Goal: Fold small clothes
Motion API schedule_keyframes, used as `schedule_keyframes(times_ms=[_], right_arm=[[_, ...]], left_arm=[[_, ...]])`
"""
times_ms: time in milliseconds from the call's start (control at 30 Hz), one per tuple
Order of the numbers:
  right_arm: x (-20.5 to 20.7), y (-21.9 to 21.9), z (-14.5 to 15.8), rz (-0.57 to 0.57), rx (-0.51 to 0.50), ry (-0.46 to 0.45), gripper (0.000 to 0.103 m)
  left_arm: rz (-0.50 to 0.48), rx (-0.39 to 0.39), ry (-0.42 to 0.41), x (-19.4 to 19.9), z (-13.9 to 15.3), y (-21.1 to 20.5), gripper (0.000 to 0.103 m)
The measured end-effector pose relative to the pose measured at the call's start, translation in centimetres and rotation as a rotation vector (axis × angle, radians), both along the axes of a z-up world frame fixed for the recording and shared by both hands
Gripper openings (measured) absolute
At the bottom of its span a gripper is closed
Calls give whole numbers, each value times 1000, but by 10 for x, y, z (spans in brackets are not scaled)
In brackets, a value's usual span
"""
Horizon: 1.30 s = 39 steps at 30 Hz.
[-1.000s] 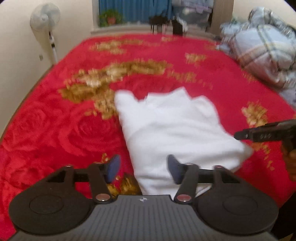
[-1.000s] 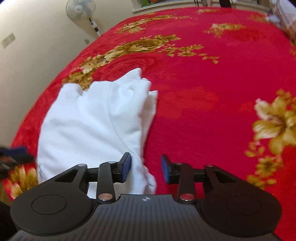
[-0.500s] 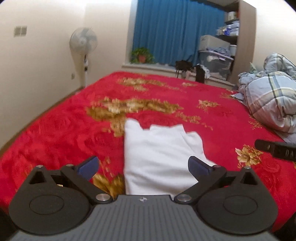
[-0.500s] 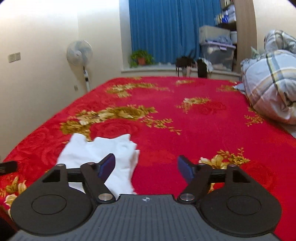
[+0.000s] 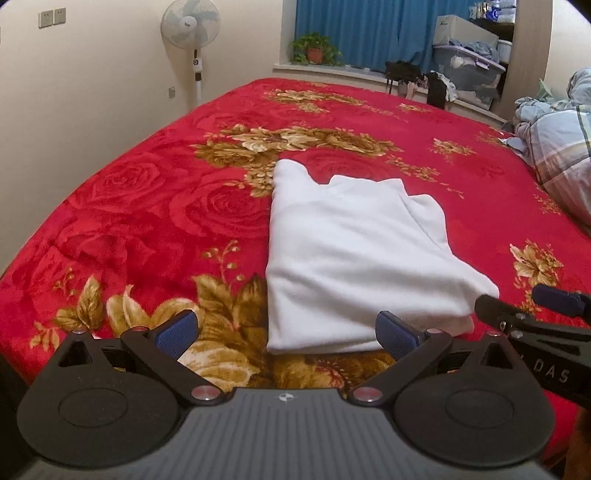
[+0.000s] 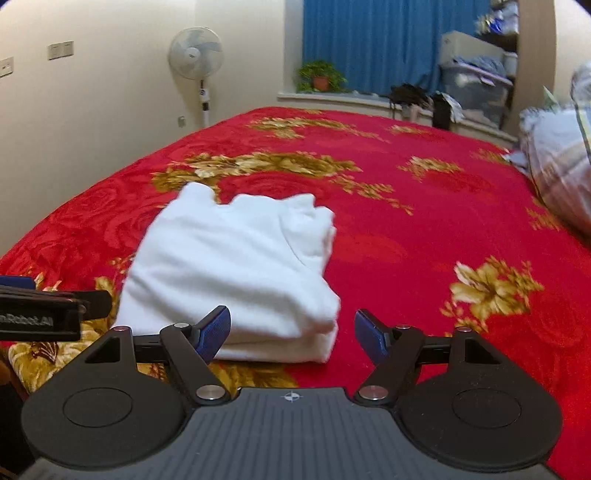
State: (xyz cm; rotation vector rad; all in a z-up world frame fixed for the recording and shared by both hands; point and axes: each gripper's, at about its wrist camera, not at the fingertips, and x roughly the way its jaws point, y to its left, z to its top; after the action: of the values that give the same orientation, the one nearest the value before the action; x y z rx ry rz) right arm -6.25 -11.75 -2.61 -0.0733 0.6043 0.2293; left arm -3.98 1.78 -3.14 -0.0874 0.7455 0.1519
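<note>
Lying folded on the bed (image 5: 147, 206), the white garment (image 5: 354, 258) sits just beyond both released tongs (image 5: 284, 332).

Each tool (image 5: 286, 334) (image 6: 291, 334) is black with ribbed grey housing, round side discs, silver screws and blue pads (image 5: 176, 328).

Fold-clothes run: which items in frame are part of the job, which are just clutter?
Job: white garment, folded on the red blanket; left gripper and right gripper, both open.

Clutter: standing fan, potted plant, plaid bedding, storage bin.
</note>
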Motion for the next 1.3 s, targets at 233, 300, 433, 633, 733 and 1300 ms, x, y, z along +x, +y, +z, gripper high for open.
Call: schedule_keyframes(times_ms=[233, 300, 433, 633, 733, 1300], right_arm=[[0, 6, 1, 1, 38, 15, 76], [1, 8, 1, 6, 40, 16, 76], [2, 12, 1, 15, 42, 14, 76], [1, 17, 1, 27, 37, 12, 76], [0, 20, 2, 35, 30, 9, 76], [-1, 23, 2, 44, 16, 7, 76]], left_arm=[[16, -1, 8, 1, -3, 6, 102], [18, 3, 11, 1, -3, 6, 102], [26, -4, 18, 2, -4, 8, 102], [30, -7, 25, 3, -6, 6, 102], [26, -10, 30, 3, -7, 5, 102], [19, -20, 37, 4, -9, 3, 102]])
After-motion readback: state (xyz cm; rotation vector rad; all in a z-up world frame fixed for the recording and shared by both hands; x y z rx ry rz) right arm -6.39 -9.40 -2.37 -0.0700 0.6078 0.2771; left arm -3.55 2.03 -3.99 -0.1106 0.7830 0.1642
